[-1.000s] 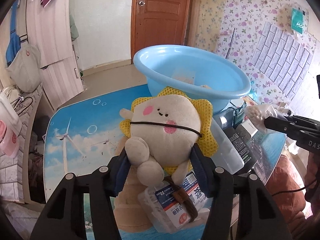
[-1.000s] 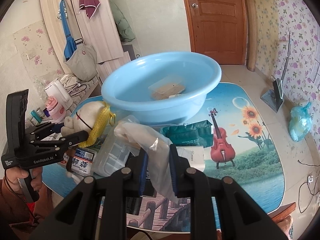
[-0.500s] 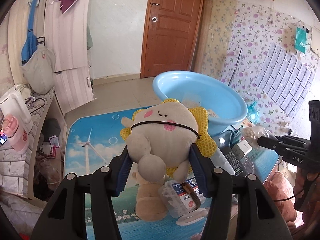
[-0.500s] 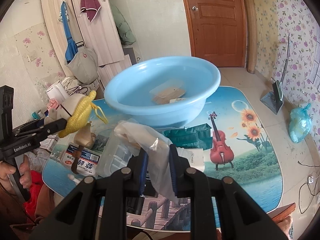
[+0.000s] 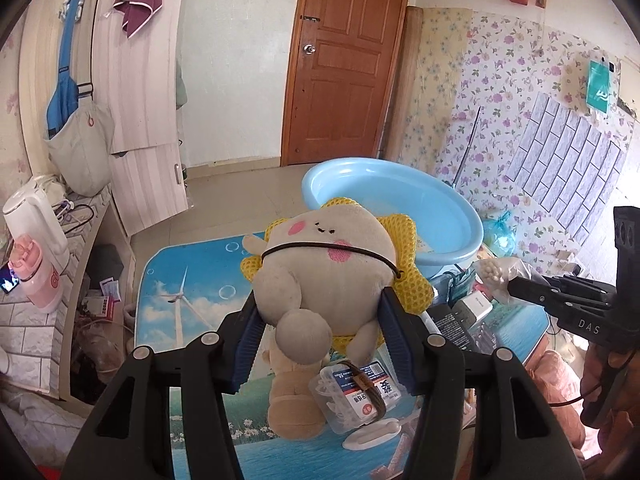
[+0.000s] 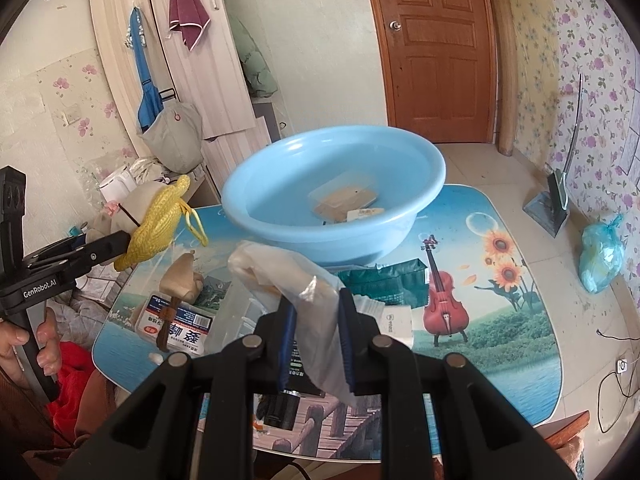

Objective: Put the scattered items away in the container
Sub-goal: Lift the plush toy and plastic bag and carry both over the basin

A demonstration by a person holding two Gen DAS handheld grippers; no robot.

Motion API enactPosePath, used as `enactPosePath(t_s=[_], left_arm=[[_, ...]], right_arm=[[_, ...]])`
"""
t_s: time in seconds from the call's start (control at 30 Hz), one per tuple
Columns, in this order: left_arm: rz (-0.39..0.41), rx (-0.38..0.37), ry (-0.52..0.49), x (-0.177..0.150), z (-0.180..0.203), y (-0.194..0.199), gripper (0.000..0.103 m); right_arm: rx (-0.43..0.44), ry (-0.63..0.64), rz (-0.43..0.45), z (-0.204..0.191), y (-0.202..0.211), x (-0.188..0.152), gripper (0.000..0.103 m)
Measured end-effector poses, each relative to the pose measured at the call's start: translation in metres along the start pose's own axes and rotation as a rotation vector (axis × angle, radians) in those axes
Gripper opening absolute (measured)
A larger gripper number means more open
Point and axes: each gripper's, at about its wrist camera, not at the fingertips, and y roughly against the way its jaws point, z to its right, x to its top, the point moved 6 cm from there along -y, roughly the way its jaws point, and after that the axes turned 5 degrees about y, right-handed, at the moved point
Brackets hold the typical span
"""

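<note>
The table (image 6: 500, 320) with its printed scenery top carries a wide, round light-blue plastic basin (image 6: 336, 196) with flat packets inside. The left tongs (image 5: 320, 328) are clamped on a beige plush toy with a yellow mesh frill (image 5: 328, 264), held in the air above the table, short of the basin. The right tongs (image 6: 316, 344) pinch a clear plastic bag (image 6: 296, 280), lifted just before the basin.

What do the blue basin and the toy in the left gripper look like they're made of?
Basin: likely moulded plastic, smooth with a soft sheen on its rim. Toy: plush fabric, fuzzy and matte, with stitched pink cheeks and a yellow mesh frill; the left gripper dents it.
</note>
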Motion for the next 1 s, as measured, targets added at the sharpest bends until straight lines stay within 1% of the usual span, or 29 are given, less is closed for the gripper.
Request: enactPosePath(t_s=[0.17, 0.53, 0.77, 1.0], left_arm=[[0.013, 0.002, -0.001, 0.007, 0.004, 0.008, 0.055], [0.023, -0.011, -0.007, 0.023, 0.013, 0.008, 0.056], [0.027, -0.031, -0.026, 0.037, 0.023, -0.004, 0.056], [0.018, -0.054, -0.048, 0.053, 0.038, -0.033, 0.056]], right_arm=[[0.005, 0.007, 0.023, -0.003, 0.006, 0.007, 0.02], [0.021, 0.029, 0.071, -0.01, 0.015, 0.028, 0.02], [0.03, 0.04, 0.098, -0.011, 0.011, 0.044, 0.02], [0.032, 0.027, 0.106, 0.0, -0.002, 0.059, 0.02]])
